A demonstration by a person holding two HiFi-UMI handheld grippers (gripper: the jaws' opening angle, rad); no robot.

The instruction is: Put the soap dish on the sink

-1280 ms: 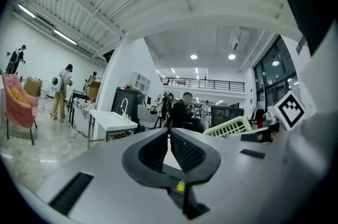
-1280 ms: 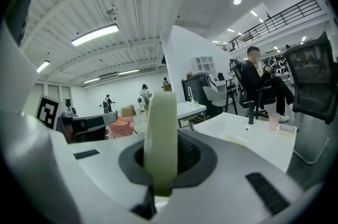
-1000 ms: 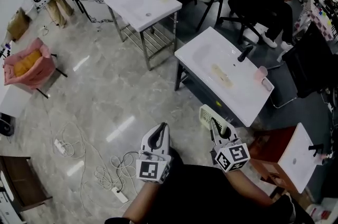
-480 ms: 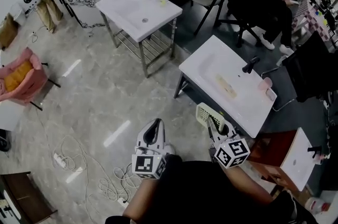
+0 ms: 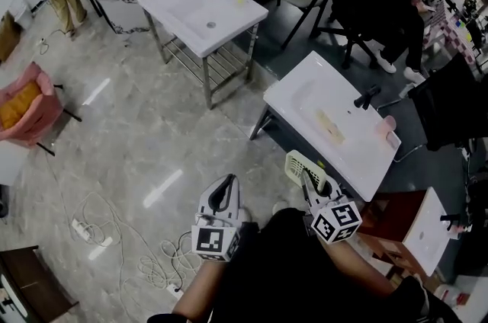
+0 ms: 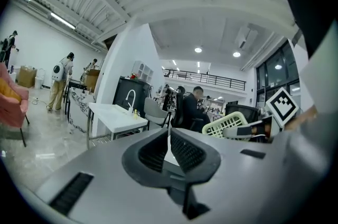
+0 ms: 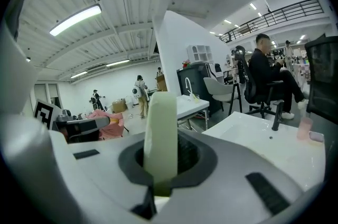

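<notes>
The right gripper point(image 5: 309, 183) is pinching the pale green slotted soap dish point(image 5: 304, 166) edge-on between its jaws, holding it in the air near the front edge of the white sink point(image 5: 305, 89) with the black faucet point(image 5: 367, 97). The left gripper point(image 5: 227, 188) is hovering over the floor point(image 5: 152, 139), jaws pressed together on nothing

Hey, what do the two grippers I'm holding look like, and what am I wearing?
The left gripper and the right gripper both have light grey moulded bodies with black ribbed jaw pads. Each carries a white cube printed with black square markers. The person wears a black top.
</notes>
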